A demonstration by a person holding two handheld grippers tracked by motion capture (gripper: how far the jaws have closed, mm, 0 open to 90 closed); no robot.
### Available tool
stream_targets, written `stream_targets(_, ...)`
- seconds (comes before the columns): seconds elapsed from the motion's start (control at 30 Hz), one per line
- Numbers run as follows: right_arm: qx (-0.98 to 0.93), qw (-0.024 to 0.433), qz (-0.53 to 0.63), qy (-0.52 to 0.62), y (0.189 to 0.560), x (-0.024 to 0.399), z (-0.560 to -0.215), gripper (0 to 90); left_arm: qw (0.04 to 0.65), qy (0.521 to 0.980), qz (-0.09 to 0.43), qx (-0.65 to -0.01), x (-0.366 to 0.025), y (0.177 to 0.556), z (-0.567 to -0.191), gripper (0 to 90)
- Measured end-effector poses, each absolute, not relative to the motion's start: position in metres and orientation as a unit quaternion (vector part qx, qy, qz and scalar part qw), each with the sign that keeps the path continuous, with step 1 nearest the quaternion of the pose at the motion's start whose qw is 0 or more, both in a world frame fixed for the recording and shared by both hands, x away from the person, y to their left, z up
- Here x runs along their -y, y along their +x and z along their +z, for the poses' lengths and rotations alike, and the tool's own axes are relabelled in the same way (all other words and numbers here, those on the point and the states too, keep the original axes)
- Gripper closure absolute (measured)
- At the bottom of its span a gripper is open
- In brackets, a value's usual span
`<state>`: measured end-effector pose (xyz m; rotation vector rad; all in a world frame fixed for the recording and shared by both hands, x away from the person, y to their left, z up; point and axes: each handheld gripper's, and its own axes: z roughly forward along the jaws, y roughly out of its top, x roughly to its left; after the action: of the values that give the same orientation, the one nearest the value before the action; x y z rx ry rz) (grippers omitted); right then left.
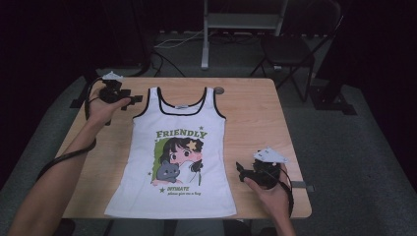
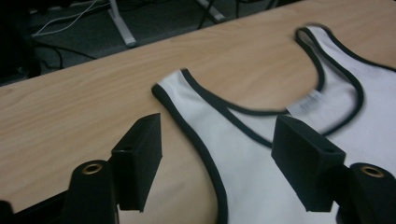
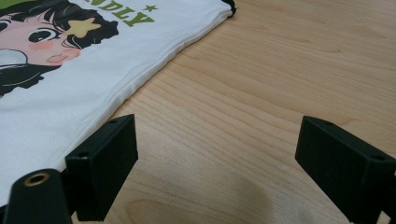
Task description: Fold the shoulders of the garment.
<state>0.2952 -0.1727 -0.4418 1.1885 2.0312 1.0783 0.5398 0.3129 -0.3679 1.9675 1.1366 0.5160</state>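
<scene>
A white top (image 1: 173, 157) with black trim lies flat, print up, on the middle of the table (image 1: 255, 118), neck toward the far edge. The high view shows the whole garment and both hands: the left tongs (image 1: 129, 100) sit at the far left, just beside the top's left shoulder strap, and the right tongs (image 1: 241, 171) rest on bare wood near the lower right side seam. The left gripper view gives the close detail: the strap (image 2: 196, 121) and part of the neckline lie under and between its jaws, which stand open and press on nothing. The right gripper view shows its jaws wide apart over bare table, empty, with the top's side seam (image 3: 154, 65) just beyond the left jaw and the cartoon print (image 3: 51, 42) at close range.
</scene>
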Motion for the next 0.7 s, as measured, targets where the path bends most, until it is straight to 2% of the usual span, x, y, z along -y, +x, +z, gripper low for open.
stream_targets(0.1, -0.754, 0.270, 0.403, 0.443, 0.295, 0.173, -0.442, 12.4, 0.385, 0.777, 0.201, -0.456, -0.306, 0.560, -0.370, 36.5)
stream_targets(0.3, -0.755, 0.271, 0.401, 0.442, 0.295, 0.173, -0.442, 12.4, 0.362, 0.782, 0.207, -0.463, -0.297, 0.591, -0.377, 48.2)
stream_targets(0.6, -0.758, 0.272, 0.398, 0.440, 0.296, 0.172, -0.442, 12.4, 0.335, 0.794, 0.191, -0.469, -0.288, 0.617, -0.395, 62.5)
stream_targets(0.7, -0.759, 0.271, 0.396, 0.439, 0.296, 0.171, -0.442, 12.4, 0.339, 0.784, 0.185, -0.485, -0.288, 0.623, -0.401, 66.1)
